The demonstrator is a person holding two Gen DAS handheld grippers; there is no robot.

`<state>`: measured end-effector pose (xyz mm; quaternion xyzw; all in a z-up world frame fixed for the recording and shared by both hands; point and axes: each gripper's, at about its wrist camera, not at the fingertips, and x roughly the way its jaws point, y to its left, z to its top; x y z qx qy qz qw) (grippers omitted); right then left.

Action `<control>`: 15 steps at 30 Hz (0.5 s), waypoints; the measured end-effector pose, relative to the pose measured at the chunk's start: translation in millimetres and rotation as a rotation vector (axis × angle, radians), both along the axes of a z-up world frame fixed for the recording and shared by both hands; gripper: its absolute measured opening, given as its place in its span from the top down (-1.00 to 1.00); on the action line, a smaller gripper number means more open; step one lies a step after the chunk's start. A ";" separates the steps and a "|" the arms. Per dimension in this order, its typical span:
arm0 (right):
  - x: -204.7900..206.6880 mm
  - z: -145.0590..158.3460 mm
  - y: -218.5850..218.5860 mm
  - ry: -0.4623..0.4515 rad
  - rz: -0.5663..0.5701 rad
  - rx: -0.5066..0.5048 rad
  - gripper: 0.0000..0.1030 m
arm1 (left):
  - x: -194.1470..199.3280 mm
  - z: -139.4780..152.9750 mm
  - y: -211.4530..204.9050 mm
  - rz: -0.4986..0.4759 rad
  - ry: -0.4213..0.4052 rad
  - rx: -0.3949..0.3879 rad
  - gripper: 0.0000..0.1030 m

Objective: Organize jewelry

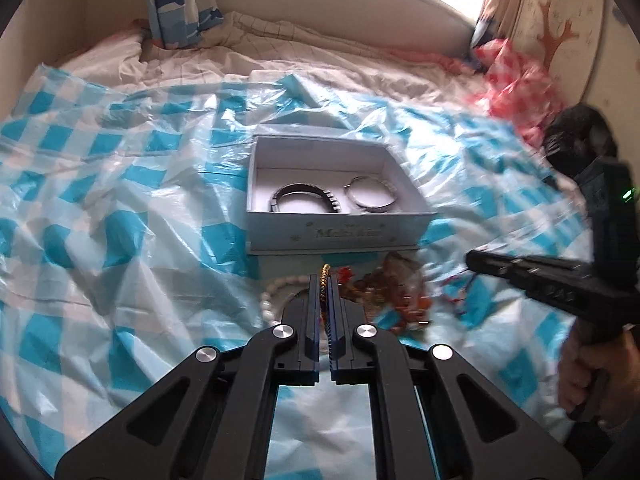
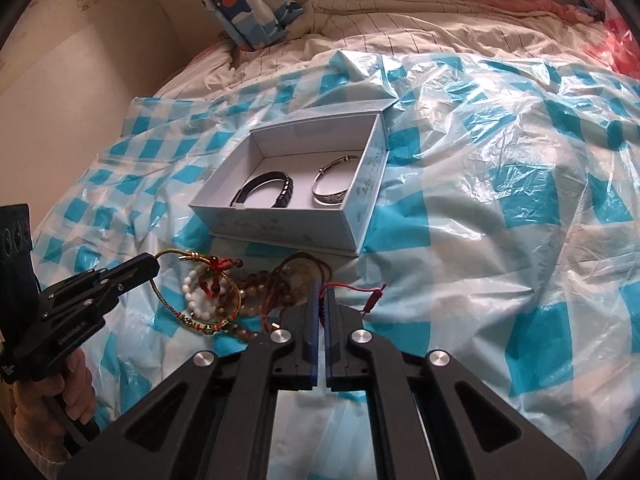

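Nearest in the left wrist view, the left gripper is clamped on a gold braided bracelet, whose cord runs up between its closed fingers; from the right wrist view that same bracelet hangs as a loop from the fingertips, lifted partly off the heap, likely so that it comes free of its neighbours. The right gripper is likewise pressed together, on a thin red string that trails off to the right with a small tassel at its end. Both pinch at the edge of the pile of bracelets (white beads, brown beads and red cords, tangled together), which lies on the blue and white checked plastic sheet spread over the bed. Just beyond the pile stands the open white box, its near wall touching or nearly touching the heap, so each piece has a short way to travel. Inside lie a black bracelet on the left and a silver bangle on the right, side by side and apart. Further back are the rumpled quilt and a blue patterned pillow.
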<state>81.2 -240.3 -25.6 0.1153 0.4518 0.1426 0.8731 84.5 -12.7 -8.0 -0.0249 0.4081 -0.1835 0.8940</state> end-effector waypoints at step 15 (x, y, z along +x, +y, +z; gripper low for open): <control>-3.4 16.5 6.3 -0.043 0.029 0.021 0.95 | -14.5 23.8 16.7 -0.117 0.005 -0.321 0.94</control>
